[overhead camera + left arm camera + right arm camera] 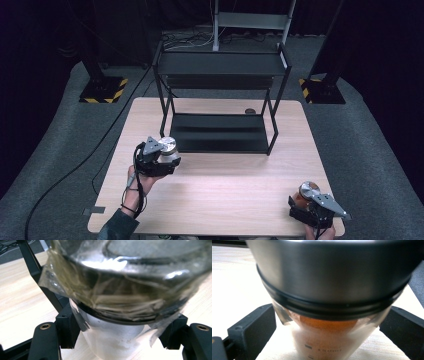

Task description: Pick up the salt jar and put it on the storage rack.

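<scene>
Light wood table (225,190) on grey carpet, dark curtains all round; two post bases with yellow-black hazard stripes at back left and right, cable running across the floor on the left. Black two-tier rack (220,100) sits on the far half of the table, both shelves bare. Left gripper (167,156) is near the rack's front left corner, jaws closed on a jar (112,340) with white powder, gripped on the body just under the lid; lid is wrapped in crinkled clear tape. Right gripper (300,202) is at the table's front right corner, jaws clamped either side of a second jar (324,340), orange-brown powder inside, printed scale marks on the wall, brushed metal lid.
</scene>
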Action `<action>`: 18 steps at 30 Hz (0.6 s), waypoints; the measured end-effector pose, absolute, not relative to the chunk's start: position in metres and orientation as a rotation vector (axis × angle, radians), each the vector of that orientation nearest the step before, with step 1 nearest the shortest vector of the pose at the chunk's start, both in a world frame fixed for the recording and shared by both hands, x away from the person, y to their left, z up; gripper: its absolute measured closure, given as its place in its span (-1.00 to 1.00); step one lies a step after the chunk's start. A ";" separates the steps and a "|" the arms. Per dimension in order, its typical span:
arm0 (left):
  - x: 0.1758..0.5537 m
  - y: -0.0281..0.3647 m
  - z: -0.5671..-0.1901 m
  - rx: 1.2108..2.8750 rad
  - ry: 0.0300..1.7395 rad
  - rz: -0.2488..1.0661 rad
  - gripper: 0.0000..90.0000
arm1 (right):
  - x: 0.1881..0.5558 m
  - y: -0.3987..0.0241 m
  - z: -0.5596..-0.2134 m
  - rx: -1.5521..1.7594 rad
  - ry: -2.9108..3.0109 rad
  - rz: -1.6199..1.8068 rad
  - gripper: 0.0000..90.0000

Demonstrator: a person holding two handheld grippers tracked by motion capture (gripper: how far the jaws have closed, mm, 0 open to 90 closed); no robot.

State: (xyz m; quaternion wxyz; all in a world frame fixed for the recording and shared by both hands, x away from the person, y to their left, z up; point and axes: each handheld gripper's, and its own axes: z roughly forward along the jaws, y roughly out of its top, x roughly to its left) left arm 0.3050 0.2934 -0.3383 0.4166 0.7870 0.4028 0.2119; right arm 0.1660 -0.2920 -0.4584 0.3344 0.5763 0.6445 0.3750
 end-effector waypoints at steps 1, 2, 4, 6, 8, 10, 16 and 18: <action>0.307 0.294 -0.336 1.979 1.008 0.530 -0.32 | 0.166 -0.292 -0.458 1.504 1.682 0.979 -1.00; 0.308 0.293 -0.334 1.981 1.008 0.530 -0.32 | 0.166 -0.292 -0.458 1.504 1.682 0.979 -1.00; 0.311 0.293 -0.331 1.987 1.003 0.531 -0.32 | 0.166 -0.292 -0.458 1.505 1.682 0.979 -1.00; 0.314 0.293 -0.328 1.990 1.000 0.532 -0.32 | 0.166 -0.292 -0.458 1.505 1.682 0.979 -1.00; 0.316 0.293 -0.325 1.995 0.996 0.532 -0.32 | 0.166 -0.292 -0.458 1.506 1.682 0.978 -1.00; 0.317 0.293 -0.324 1.998 0.994 0.530 -0.32 | 0.166 -0.292 -0.458 1.506 1.682 0.978 -1.00; 0.325 0.291 -0.316 2.010 0.989 0.531 -0.32 | 0.166 -0.292 -0.458 1.507 1.683 0.980 -1.00; 0.327 0.291 -0.314 2.010 0.988 0.533 -0.32 | 0.166 -0.293 -0.458 1.508 1.682 0.981 -1.00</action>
